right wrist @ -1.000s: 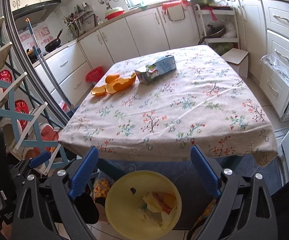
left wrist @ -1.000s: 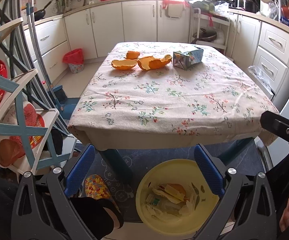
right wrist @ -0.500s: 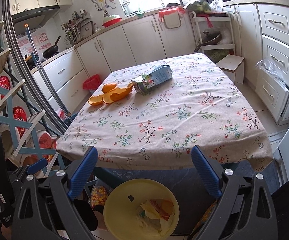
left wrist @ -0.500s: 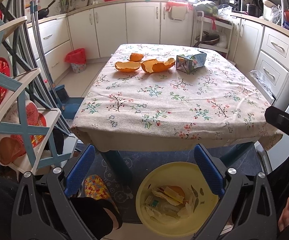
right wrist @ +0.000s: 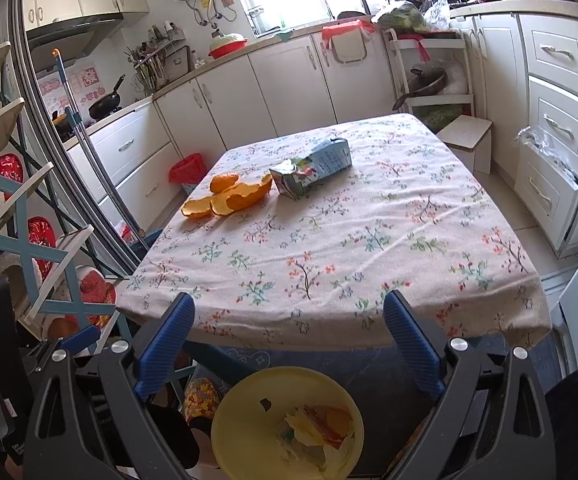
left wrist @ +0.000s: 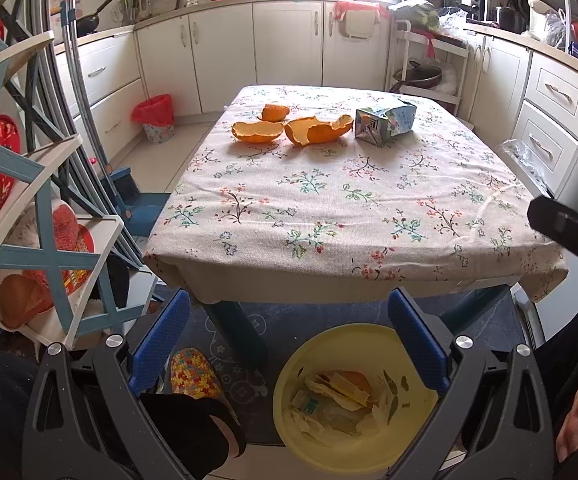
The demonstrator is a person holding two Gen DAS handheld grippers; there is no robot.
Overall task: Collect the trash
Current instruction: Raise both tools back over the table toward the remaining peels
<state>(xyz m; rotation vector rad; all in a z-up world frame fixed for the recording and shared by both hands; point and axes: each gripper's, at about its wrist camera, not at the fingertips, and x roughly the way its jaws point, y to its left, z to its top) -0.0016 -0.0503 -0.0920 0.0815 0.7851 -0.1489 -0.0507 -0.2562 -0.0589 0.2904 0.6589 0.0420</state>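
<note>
While both grippers are held spread and empty above the yellow bin [left wrist: 353, 396] on the floor, orange peels [left wrist: 289, 130] and, to their right, a crushed carton [left wrist: 385, 122] are left at the counter's [left wrist: 329, 208] far end; a forward reach is judged to be needed next.

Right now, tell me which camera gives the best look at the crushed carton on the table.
The right wrist view: it shows the carton lying on its side along its whole length, crushed end nearest, beside the orange peels. The left wrist view shows the carton mostly end-on, so its length is foreshortened.
</note>
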